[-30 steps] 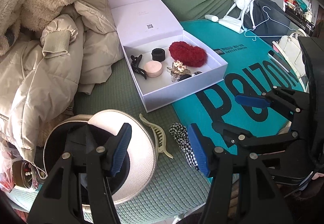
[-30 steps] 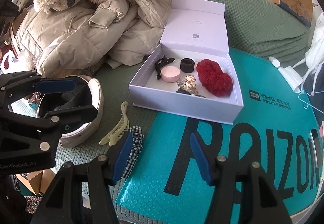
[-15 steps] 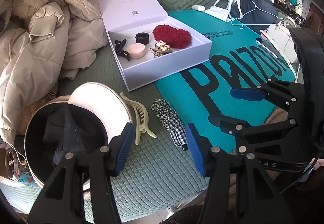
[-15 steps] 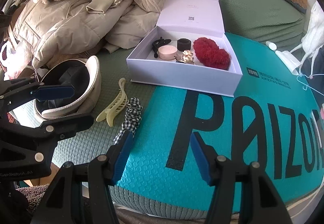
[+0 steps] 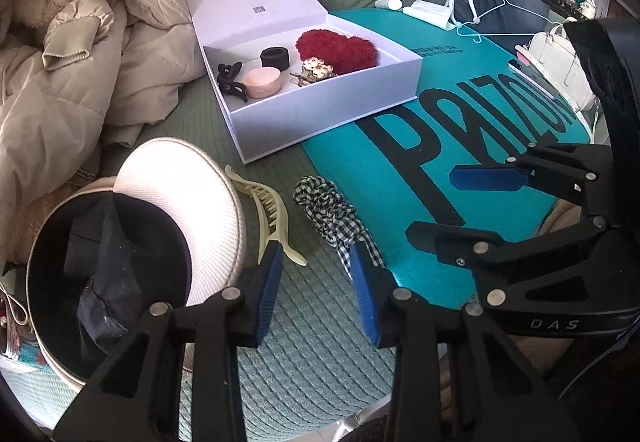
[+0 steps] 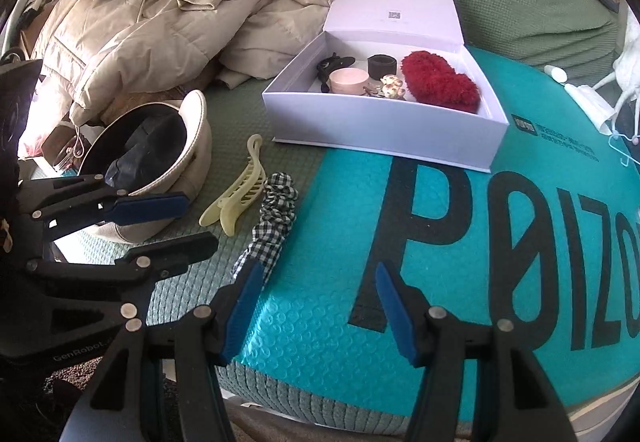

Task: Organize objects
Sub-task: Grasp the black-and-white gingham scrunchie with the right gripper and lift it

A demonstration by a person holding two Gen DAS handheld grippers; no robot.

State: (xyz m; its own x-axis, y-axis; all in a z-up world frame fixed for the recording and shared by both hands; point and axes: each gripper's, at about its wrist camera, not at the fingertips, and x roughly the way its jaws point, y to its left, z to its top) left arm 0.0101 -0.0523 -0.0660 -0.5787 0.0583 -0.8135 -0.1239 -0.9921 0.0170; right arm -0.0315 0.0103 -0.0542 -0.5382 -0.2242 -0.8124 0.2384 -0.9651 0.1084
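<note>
Checked scrunchie [image 5: 332, 210] lying lengthwise toward white box [image 5: 320, 122], left gripper [image 5: 316, 282] closing, nothing between

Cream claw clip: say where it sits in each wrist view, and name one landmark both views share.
Left wrist: cream claw clip, lower centre, between the white hat and the checked scrunchie.
Right wrist, left of centre, beside the scrunchie.
Shared landmark: white box, behind it.
</note>
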